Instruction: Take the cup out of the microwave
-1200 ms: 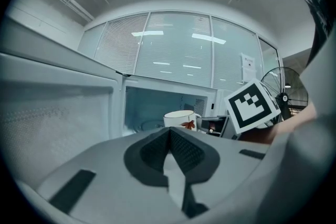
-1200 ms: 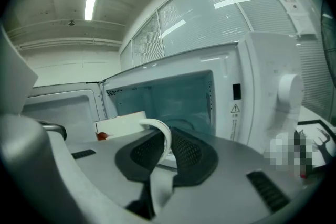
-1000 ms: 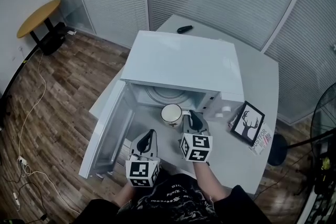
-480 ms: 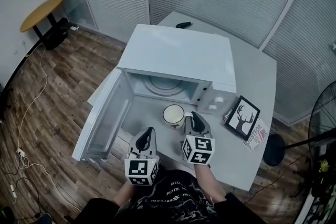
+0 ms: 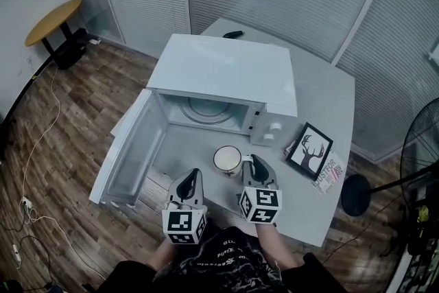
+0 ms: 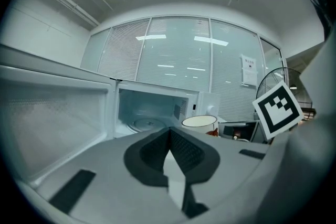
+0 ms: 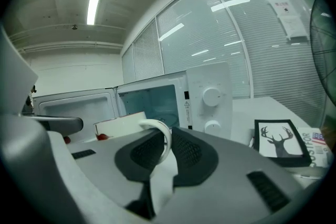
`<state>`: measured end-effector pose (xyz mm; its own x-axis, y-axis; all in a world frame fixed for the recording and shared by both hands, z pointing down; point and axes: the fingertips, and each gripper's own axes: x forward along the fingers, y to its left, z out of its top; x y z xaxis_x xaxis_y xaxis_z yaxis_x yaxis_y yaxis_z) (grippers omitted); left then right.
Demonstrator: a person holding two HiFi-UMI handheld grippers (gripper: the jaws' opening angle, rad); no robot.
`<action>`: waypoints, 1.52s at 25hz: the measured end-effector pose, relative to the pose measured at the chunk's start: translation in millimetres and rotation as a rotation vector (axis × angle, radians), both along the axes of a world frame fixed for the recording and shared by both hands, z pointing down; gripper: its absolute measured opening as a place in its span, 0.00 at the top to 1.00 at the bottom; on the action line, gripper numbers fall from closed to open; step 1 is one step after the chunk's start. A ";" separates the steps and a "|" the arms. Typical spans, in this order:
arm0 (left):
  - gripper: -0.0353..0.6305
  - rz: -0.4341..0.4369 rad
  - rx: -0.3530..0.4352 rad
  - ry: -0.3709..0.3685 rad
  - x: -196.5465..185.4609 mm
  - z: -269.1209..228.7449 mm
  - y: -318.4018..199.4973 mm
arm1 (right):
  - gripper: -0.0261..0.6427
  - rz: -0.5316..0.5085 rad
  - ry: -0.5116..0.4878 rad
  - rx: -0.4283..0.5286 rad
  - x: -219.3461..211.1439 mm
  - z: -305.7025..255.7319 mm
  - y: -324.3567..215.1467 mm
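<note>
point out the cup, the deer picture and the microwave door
cup [image 5: 227, 159]: head view, on its pale inside
deer picture [image 5: 309, 151]: head view, on the deer print in the middle
microwave door [image 5: 132, 158]: head view, on the inner face of the open door

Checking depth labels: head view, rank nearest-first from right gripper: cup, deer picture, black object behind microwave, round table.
1. Cup, handle in right gripper jaws.
2. Deer picture, to its right.
3. Black object, behind microwave.
4. Round table, far left.

Left gripper [image 5: 191, 178] closed; right gripper [image 5: 252, 165] gripping cup [image 5: 226, 159].
</note>
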<state>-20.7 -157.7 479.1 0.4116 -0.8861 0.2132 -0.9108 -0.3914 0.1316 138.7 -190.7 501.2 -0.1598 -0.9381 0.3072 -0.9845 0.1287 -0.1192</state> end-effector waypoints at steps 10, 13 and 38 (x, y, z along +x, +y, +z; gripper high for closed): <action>0.94 -0.001 0.003 0.001 13.9 -1.8 23.6 | 0.89 0.004 0.010 0.012 20.1 -6.2 38.5; 0.94 -0.004 0.004 0.002 17.2 -1.7 31.1 | 0.89 0.006 0.018 0.016 27.5 -8.1 49.3; 0.94 -0.002 0.027 -0.023 33.7 -2.3 76.2 | 0.89 0.000 0.046 0.025 56.2 -10.5 117.8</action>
